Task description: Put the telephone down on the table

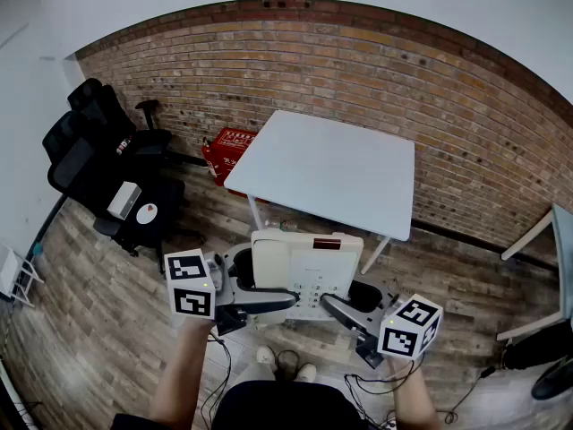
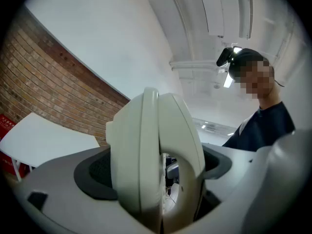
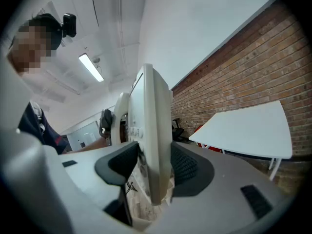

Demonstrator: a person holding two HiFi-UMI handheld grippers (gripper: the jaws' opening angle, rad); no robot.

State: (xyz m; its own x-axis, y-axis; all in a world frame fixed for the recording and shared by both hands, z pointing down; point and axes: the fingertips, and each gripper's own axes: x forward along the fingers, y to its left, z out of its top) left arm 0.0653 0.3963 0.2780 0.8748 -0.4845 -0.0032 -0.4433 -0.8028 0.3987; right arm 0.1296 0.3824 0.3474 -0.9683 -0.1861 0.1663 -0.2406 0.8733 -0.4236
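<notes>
A cream desk telephone (image 1: 304, 267) with its handset on the left side hangs in the air in front of me, short of the white table (image 1: 327, 170). My left gripper (image 1: 255, 298) is shut on the telephone's handset side (image 2: 156, 155), the pads pressing both faces. My right gripper (image 1: 345, 310) is shut on the telephone's right edge (image 3: 156, 130), which stands thin and upright between its dark pads. Both grippers hold it roughly level above the wooden floor. The telephone's underside is hidden.
The white table stands against a brick wall (image 1: 376, 70). A red box (image 1: 228, 150) lies under its left corner. Black office chairs (image 1: 98, 150) stand at the left. Cables (image 1: 286, 365) lie on the floor by my feet. Another table edge (image 1: 560, 240) shows at far right.
</notes>
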